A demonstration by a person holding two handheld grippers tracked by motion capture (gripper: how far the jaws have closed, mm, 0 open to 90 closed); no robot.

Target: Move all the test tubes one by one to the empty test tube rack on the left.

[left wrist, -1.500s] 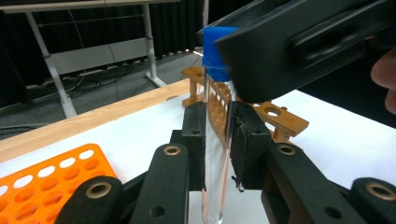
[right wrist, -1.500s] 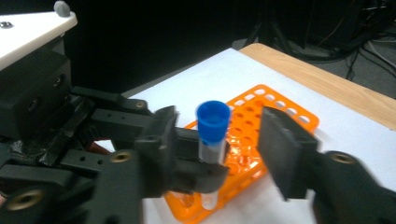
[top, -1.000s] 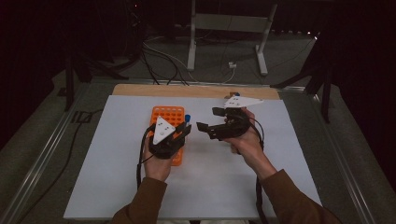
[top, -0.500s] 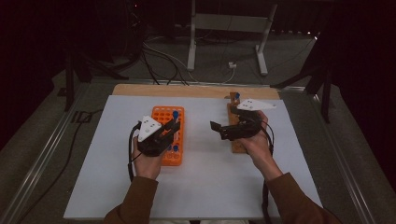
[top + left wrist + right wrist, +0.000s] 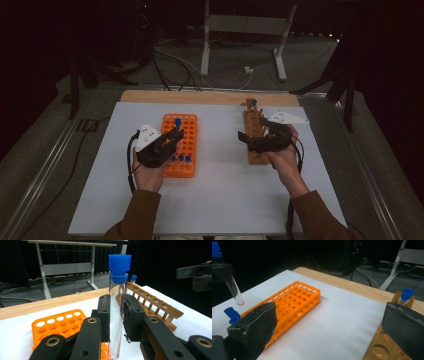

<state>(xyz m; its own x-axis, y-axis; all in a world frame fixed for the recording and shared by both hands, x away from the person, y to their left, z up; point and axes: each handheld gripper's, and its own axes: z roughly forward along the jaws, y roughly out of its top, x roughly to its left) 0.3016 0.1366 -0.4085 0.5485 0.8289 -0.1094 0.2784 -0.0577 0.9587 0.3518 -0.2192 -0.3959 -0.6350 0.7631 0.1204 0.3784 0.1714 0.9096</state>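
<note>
Since the last frame my left tongs [image 5: 175, 134] have lifted a blue-capped tube [image 5: 117, 302] clear of the orange rack [image 5: 181, 145], jaws clamped on its glass. My right tongs [image 5: 243, 138] hang wide open, empty, over the wooden rack [image 5: 252, 131] on the worktop [image 5: 215, 200].

Left gripper [image 5: 116, 315] fingers [image 5: 103, 315] clamp an upright blue-capped tube [image 5: 118, 297] above the orange rack [image 5: 60, 326].

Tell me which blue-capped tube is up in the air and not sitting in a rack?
It is the tube clamped upright between the left gripper's jaws, with its round bottom hanging free above the orange rack. The others stand in holes in the racks.
</note>
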